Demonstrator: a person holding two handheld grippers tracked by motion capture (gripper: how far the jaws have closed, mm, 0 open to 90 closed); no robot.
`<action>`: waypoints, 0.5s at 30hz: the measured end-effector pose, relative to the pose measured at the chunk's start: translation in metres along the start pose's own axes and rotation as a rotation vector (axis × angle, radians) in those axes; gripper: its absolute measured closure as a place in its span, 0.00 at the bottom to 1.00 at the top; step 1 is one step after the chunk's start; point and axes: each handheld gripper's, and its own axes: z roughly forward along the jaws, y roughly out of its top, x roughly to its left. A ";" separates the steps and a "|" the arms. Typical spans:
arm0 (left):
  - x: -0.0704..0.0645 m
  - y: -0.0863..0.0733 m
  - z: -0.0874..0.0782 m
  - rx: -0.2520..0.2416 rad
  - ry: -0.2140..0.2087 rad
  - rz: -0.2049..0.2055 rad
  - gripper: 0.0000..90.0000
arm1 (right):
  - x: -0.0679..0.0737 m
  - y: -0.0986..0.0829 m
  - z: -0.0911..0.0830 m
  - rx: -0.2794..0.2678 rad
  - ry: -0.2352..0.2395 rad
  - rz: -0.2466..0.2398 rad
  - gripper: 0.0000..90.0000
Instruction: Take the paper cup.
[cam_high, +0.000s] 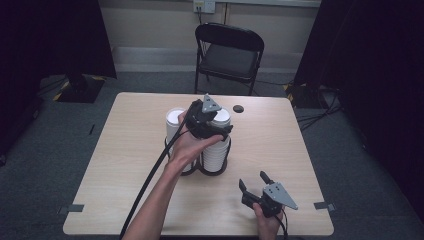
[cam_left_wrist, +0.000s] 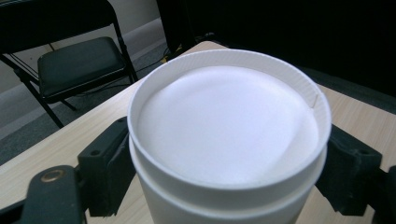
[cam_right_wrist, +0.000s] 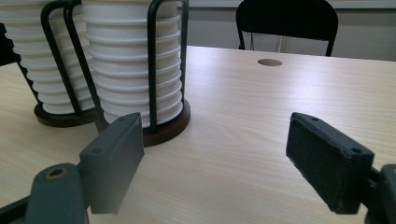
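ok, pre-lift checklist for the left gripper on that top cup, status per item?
1. Left gripper at the top cup, one jaw on each side just under the rim: ok.
2. Jaws actually pressing on the cup wall: cannot tell, the rim hides the contact.
3. Cup sits level in the stack, rim not tilted: ok.
4. Black wire holder stands upright on its base, both stacks inside: ok.
5. Right gripper open, holding nothing and well away from the holder at the near table edge: ok.
6. Holder base braced against lifting with the cup: not ok, nothing holds it.
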 end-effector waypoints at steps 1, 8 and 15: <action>0.000 0.000 0.000 0.000 0.000 0.000 0.18 | 0.000 0.000 0.000 0.000 0.000 0.000 0.20; 0.000 -0.004 0.006 0.028 -0.007 0.003 0.20 | -0.001 0.000 0.000 0.000 0.005 0.006 0.20; 0.000 -0.003 0.005 0.027 -0.006 -0.014 0.22 | -0.001 0.000 0.000 0.001 0.004 0.008 0.20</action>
